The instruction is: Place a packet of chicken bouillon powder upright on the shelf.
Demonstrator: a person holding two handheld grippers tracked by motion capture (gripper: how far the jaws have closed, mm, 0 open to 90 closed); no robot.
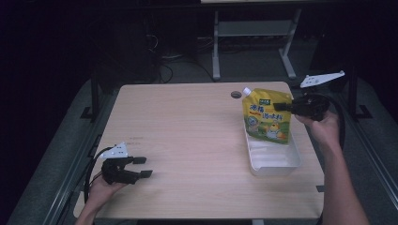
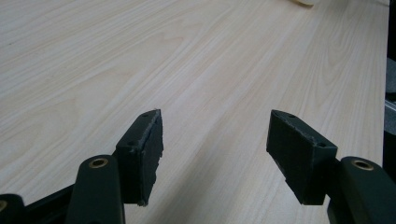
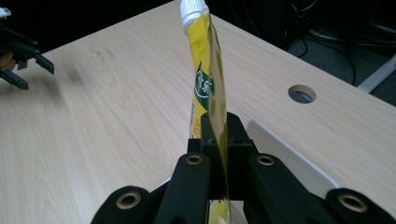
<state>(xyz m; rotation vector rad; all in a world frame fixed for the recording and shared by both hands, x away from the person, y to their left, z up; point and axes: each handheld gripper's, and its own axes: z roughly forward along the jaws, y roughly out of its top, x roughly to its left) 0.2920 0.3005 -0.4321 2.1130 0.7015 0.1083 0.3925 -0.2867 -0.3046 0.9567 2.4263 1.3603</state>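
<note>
High view. A light wooden table point(image 1: 187, 140) with a round cable hole point(image 1: 236, 94) near its far edge. At the right side, a white rectangular tray point(image 1: 274, 161) lies with its long side running away from the person. A yellow spouted pouch point(image 1: 266, 116) with a white cap point(image 1: 246, 91) stands upright at the far end of the tray, its printed face toward the camera; whether its base rests in the tray cannot be told. The right gripper point(image 1: 281, 106), held in the person's right hand point(image 1: 324, 126), comes in from the right and is clamped on the pouch's right edge, high up. The left gripper point(image 1: 143, 167) is near the table's front left corner, well apart from tray and pouch, held in the left hand point(image 1: 101, 185); its jaws stand apart with nothing between them.

Left gripper view. The left gripper point(image 2: 215, 140) has both black jaws spread wide over bare wood grain. Nothing lies between them. A pale corner of the tray point(image 2: 306, 2) shows at the top edge.

Right gripper view. The right gripper point(image 3: 219, 135) has its jaws pressed together on the pouch point(image 3: 208, 79), seen edge-on as a thin yellow strip rising upright from the jaws to the white cap point(image 3: 192, 11). The tray's white rim point(image 3: 285, 158) sits just beyond the jaws to the right. The cable hole point(image 3: 301, 94) is farther off. The left gripper point(image 3: 21, 53) appears at the far left, jaws parted.
</note>
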